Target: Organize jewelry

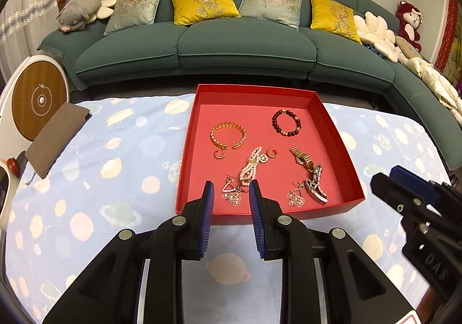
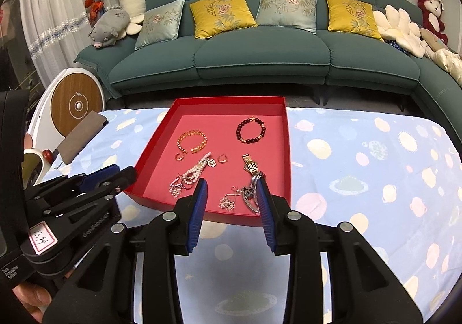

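Right now both grippers hang over the near edge of a red tray [image 1: 340, 133] that sits on a counter draped in a pale blue planet-print cloth [image 1: 121, 156]. Seen from the left wrist, the left gripper [image 1: 231, 188] has its blue pads parted with nothing between them, framing a pearl bracelet [image 1: 251, 165] and a sparkly drop earring [image 1: 232, 193] lying in the tray beyond. Over on the right, the right gripper [image 2: 232, 186] has its jaws easing apart and empty too, its right pad overlapping a silver-and-black watch [image 2: 250, 194] from that angle, though I cannot tell whether it touches. Each camera catches the other gripper from the side: the right wrist view also shows a white label on the left one and fingers [image 2: 31, 295] wrapped round its handle, which the left view cannot see. Inside the tray lie a gold cuff bangle [image 1: 228, 134], a dark beaded bracelet [image 1: 286, 122], a gold watch [image 1: 301, 157], two small hoop earrings [image 1: 220, 154] and a second drop earring [image 1: 296, 196]. A brown pouch [image 1: 56, 136] rests at the cloth's far left corner, beside a round wood-faced appliance [image 1: 40, 100]. Behind stands a teal sofa [image 1: 245, 46] with yellow and grey cushions and plush toys.
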A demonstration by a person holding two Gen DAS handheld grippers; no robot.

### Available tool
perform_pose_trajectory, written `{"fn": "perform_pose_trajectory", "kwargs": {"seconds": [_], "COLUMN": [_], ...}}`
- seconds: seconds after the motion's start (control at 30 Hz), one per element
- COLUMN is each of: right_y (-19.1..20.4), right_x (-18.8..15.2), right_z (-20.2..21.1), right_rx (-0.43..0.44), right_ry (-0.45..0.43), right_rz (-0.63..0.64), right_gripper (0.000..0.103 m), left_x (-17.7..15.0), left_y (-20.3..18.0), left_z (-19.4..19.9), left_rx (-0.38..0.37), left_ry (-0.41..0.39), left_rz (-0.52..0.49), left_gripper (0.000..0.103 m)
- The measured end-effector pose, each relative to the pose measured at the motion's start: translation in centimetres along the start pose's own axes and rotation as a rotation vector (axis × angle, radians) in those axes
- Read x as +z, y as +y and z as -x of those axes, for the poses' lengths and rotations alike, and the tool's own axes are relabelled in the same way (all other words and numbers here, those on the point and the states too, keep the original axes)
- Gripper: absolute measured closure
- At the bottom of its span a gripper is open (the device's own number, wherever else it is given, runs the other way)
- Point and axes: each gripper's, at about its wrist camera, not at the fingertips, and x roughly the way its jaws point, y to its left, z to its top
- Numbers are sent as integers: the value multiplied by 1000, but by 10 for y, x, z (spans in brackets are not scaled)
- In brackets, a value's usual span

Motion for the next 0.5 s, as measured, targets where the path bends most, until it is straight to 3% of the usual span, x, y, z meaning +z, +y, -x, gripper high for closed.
{"fn": "perform_pose_trajectory", "kwargs": {"seconds": [0.2,0.4,0.5], "right_y": [-8,-9,-9], "right_x": [-8,-16,-16], "right_z": [-4,-22,-27], "right_rx": [-6,-16,-11], "right_ry": [3,27,30], "right_rz": [-18,-23,-22], "right_gripper": [66,54,54], "left_x": [-13,-20,-20], "left_y": [12,10,11], "left_z": [4,-8,-14], "left_rx": [2,51,22], "left_ry": [-8,-37,-27], "left_rz": [6,-42,-37], "left_gripper": [72,55,50]}}
